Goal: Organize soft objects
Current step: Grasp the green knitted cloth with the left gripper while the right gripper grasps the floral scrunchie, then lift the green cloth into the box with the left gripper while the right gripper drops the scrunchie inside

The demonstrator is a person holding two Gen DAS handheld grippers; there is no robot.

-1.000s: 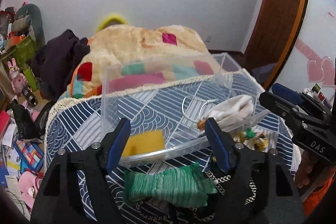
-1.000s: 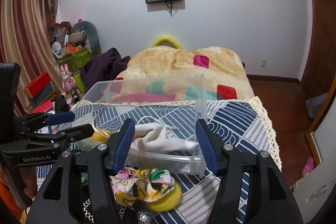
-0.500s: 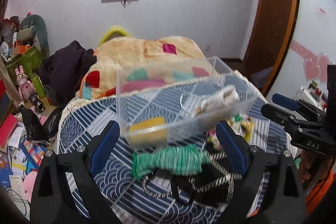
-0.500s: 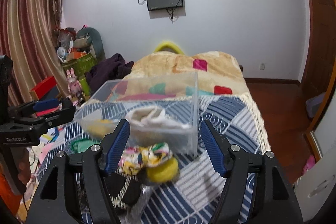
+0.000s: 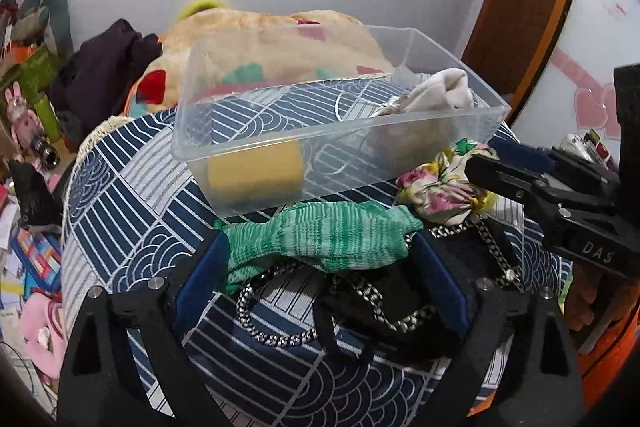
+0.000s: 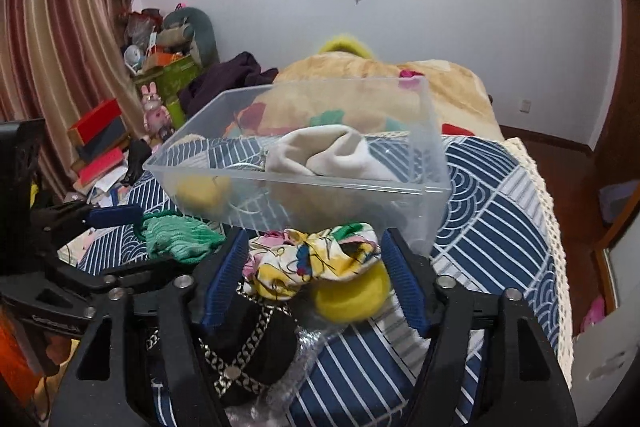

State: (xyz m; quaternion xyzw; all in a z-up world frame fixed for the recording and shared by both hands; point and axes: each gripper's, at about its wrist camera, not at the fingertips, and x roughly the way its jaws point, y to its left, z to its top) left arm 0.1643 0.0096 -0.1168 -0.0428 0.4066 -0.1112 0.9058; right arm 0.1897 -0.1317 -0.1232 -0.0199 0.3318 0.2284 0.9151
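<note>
I hold two tongs over a bed with a blue and white patterned cover [image 5: 120, 195]. A clear plastic box [image 5: 340, 119] sits on the cover, on the far side of my tongs. Inside it I see a cream sock [image 5: 436, 93] on the right and a yellow sponge [image 5: 254, 169] on the left.

My left gripper [image 5: 320, 275] is wide open and holds nothing. The green knitted cloth [image 5: 320, 237] lies right in front of it, just on the near side of the box. The cloth is long and thin, and its long way runs left to right, straight across the gap between my two blue pads. Its ends reach about to the tips of both pads. So I think the pads would pinch it end to end, not across its thin middle. I may need to turn the tongs first.

My right gripper [image 6: 314, 275] is wide open too, with nothing in it. The flowery scrunchie [image 6: 316, 261] sits between its pads, with a yellow round sponge [image 6: 354, 297] touching it on the near right. A black bag with a silver chain [image 6: 248, 351] lies under both tongs, closest to me.

The left tongs are nearer the green cloth. The right tongs are nearer the scrunchie. Both soft things must go away from me, up over the near wall of the box.
</note>
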